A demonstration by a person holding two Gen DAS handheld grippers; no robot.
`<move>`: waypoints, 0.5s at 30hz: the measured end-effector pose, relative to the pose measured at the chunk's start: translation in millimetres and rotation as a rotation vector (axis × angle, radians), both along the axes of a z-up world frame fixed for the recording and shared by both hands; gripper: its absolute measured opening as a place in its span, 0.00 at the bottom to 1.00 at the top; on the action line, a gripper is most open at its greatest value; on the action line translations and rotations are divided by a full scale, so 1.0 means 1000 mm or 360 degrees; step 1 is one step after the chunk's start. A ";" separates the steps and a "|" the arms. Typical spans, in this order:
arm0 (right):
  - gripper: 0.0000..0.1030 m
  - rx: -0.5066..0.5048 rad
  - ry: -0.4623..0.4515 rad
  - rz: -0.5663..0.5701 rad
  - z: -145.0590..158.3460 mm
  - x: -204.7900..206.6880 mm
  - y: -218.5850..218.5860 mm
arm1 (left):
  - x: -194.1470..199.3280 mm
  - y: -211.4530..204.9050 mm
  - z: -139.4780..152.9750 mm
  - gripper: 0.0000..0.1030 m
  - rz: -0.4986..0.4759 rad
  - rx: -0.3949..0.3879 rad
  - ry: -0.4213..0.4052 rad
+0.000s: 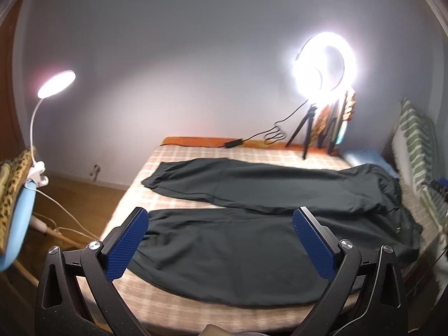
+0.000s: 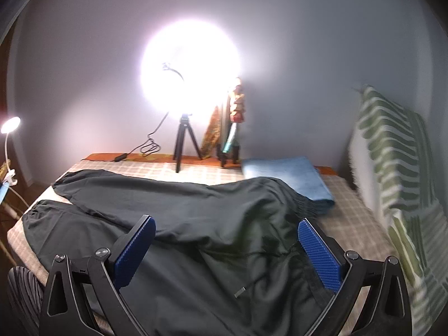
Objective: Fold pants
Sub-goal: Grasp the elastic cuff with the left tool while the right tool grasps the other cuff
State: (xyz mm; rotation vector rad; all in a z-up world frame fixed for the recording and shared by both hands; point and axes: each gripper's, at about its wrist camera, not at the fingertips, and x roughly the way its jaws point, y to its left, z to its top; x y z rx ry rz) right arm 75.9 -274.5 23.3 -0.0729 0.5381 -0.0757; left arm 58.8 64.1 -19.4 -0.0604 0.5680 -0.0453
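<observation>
A: Where are the pants (image 1: 252, 224)?

B: Spread flat on the bed (image 1: 179, 156), both legs running toward nine o'clock, the waist at three o'clock. A strip of checked sheet shows between the legs.

A: And the left gripper (image 1: 221, 224)?

B: It hangs above the near leg, jaws spread wide, holding nothing. The right gripper (image 2: 226, 235) is likewise wide apart and empty, over the waist end.

A: What does one camera catch that the other misses?

B: The right wrist view shows a drawstring tip (image 2: 240, 292) lying on the waist and a folded blue towel (image 2: 291, 176) at one o'clock, touching the waistband. The left wrist view shows the floor (image 1: 84, 193) past the bed's nine o'clock edge, a clip lamp (image 1: 56, 82) and its white cable (image 1: 64, 212).

A: Edges?

B: The leg cuffs stop just short of the nine o'clock edge. At twelve o'clock a ring light (image 1: 324, 67) on a tripod (image 1: 305, 128) stands on the bed near the far leg. A striped cushion (image 2: 392, 151) rises along three o'clock. Bare sheet lies between the far leg and the tripod.
</observation>
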 end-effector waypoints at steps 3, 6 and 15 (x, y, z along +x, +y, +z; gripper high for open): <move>1.00 0.0017 0.0030 0.0089 0.000 0.025 0.003 | 0.024 0.010 -0.006 0.99 -0.0005 0.0031 0.0057; 1.00 -0.0007 0.0077 0.0180 -0.002 0.052 0.006 | 0.051 0.021 -0.012 0.99 -0.0013 0.0012 0.0117; 1.00 0.0040 0.0211 0.0366 -0.019 0.140 0.012 | 0.140 0.044 -0.034 0.97 -0.0027 -0.0022 0.0287</move>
